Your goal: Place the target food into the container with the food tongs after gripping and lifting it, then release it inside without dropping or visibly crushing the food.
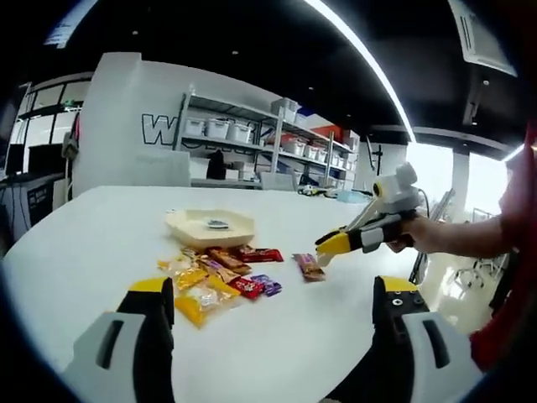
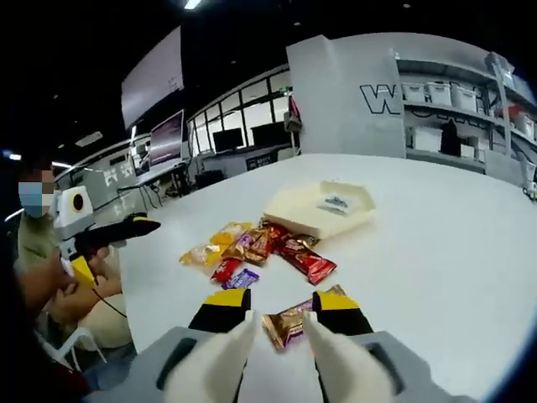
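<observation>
Your right tool (image 2: pixel 284 323) sits open around the gold candy (image 2: pixel 289 321) on the counter (image 2: pixel 436 252). Your left tool (image 1: pixel 273 306) is open, holding nothing. Squeeze too hard and it squashes; too soft and it drops before the tray (image 2: pixel 323 208).

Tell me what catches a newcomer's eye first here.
A bright heap of wrapped snacks lies on the white table, beside a cream tray holding one small packet. Nearer, the right gripper reaches a lone bronze-wrapped snack, which lies between its jaws.
</observation>
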Available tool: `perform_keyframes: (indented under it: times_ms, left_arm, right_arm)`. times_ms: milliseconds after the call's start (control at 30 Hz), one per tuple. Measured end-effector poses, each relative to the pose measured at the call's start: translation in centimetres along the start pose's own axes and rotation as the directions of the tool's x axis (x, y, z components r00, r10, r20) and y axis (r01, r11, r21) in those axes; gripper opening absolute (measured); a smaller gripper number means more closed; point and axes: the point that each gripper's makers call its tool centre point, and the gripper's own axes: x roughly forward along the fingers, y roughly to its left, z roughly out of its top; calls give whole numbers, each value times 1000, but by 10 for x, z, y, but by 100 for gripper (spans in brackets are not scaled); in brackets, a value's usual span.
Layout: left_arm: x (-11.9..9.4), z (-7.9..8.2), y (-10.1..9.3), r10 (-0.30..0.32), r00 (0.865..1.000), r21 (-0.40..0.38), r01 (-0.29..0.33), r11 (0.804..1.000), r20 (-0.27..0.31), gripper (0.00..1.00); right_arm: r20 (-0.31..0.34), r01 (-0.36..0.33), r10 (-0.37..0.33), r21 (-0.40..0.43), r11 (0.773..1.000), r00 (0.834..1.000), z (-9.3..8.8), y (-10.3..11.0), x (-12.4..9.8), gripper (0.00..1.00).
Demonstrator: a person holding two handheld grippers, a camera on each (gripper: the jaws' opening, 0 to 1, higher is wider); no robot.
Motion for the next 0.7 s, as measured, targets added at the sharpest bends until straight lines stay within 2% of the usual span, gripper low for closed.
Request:
perform_keyframes:
  times_ms: [33,167,233,267,333,367,400,533,700]
  left_arm:
    - [0,1,1,1,1000,-1,-1,1000,4,96]
    - [0,6,1,4,1000,-12,-4,1000,16,96]
    - [-1,7,1,5,1000,-6,-5,1000,16,96]
    - [-1,6,1,5,1000,-1,-5,1000,11,96]
    - [-1,7,3,13,1000,9,-13,1000,11,96]
    - [-1,8,3,12,1000,8,-12,1000,14,95]
    - [-1,9,3,11,1000,4,-11,1000,17,95]
    - [-2,13,1,7,999,-3,-7,1000,37,95]
    - [0,14,-5,-2,999,0,2,1000,39,95]
  right_arm:
    - [-4,7,-7,22,1000,1000,1,-2,2,24]
    - [-8,14,-14,18,1000,1000,1,0,11,24]
    - [-45,1,-3,-58,998,999,-6,9,13,24]
    - [-72,4,-17,-169,986,997,-11,12,12,24]
    - [-94,18,-44,-263,965,995,-18,13,10,23]
    - [-102,8,-38,-283,959,994,-21,14,9,24]
    - [-80,7,-32,-298,954,996,-18,14,8,23]
    - [-121,0,-24,-193,981,992,-29,6,-5,23]
    - [-111,56,-79,-194,979,991,-32,-22,-22,23]
